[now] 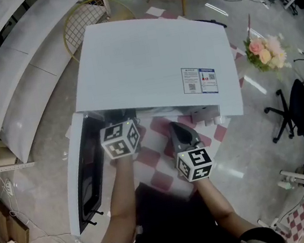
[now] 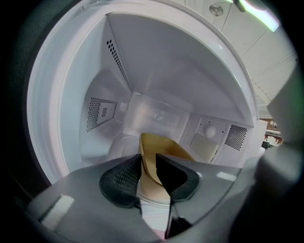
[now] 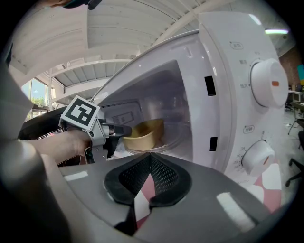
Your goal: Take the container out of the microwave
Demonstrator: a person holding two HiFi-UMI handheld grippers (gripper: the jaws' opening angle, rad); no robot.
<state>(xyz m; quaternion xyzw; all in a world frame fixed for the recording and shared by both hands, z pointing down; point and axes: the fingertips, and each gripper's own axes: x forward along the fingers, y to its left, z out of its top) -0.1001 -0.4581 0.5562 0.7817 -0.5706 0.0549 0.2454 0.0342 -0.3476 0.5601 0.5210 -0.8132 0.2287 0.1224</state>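
Note:
The white microwave [image 1: 149,67] stands with its door [image 1: 80,175] swung open to the left. Inside, a tan container [image 2: 159,147] sits on the glass turntable [image 3: 166,144]. My left gripper [image 2: 148,163] reaches into the cavity and is shut on the container's near rim, one pad on each side of its wall. From the right gripper view the left gripper [image 3: 124,131] meets the container [image 3: 142,133] at its left edge. My right gripper [image 3: 151,161] is shut and empty, held outside the opening. In the head view the right gripper [image 1: 174,127] points at the microwave front, and the left jaws are hidden under the microwave top.
Two control dials [image 3: 268,83] [image 3: 256,156] sit on the microwave's right front panel. The microwave rests on a red and white chequered surface [image 1: 160,139]. Pink flowers [image 1: 264,51] and an office chair [image 1: 299,109] stand to the right, a wire basket [image 1: 81,20] behind.

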